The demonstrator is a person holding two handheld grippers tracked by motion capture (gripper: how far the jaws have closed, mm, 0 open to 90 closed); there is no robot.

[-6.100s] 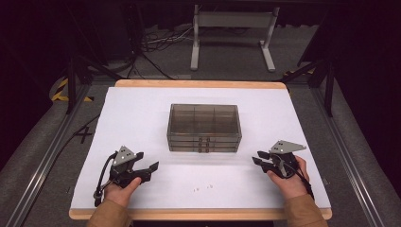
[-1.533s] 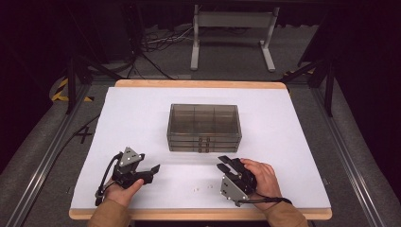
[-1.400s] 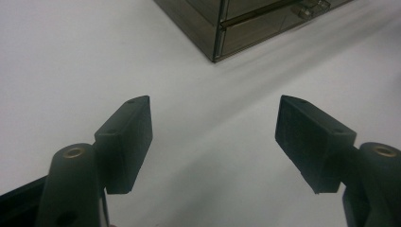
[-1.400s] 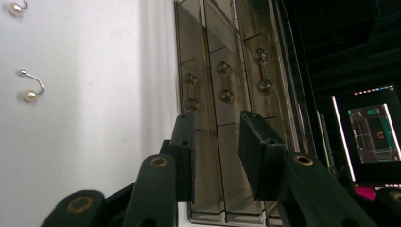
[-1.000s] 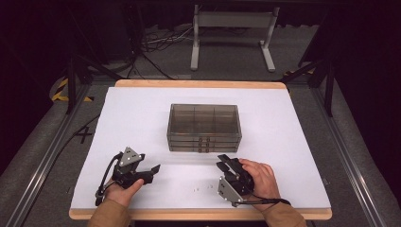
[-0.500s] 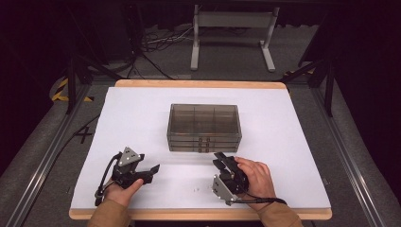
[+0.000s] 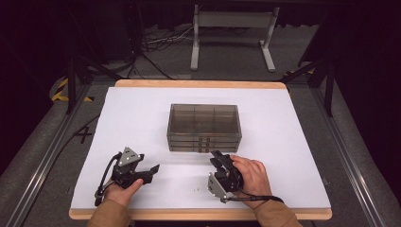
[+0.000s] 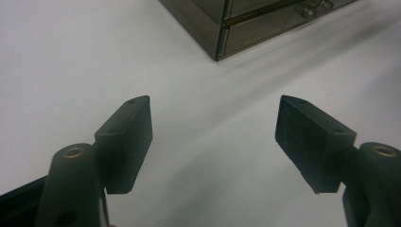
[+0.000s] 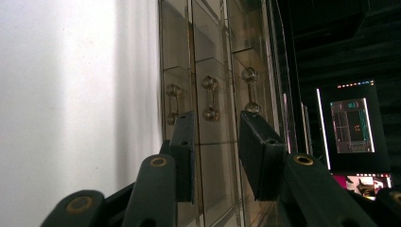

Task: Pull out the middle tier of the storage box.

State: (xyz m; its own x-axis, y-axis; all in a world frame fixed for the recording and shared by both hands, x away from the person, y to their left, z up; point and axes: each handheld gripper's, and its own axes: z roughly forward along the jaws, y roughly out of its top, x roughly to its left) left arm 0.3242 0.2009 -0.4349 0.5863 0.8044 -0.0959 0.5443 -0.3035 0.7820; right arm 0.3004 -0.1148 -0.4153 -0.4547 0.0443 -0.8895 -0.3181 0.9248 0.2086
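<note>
White paper covers the surface, and the smoky drawer box stands in its middle with the handles turned toward me. My right claw has moved from the right edge in to the front of the box, rolled on its side, and in the last second it crept closer; its jaws are a little apart and now line up with the middle handle, not touching it yet. My left claw stayed in its place near the front left, jaws spread wide and empty. I judge a drawer pull comes next.
</note>
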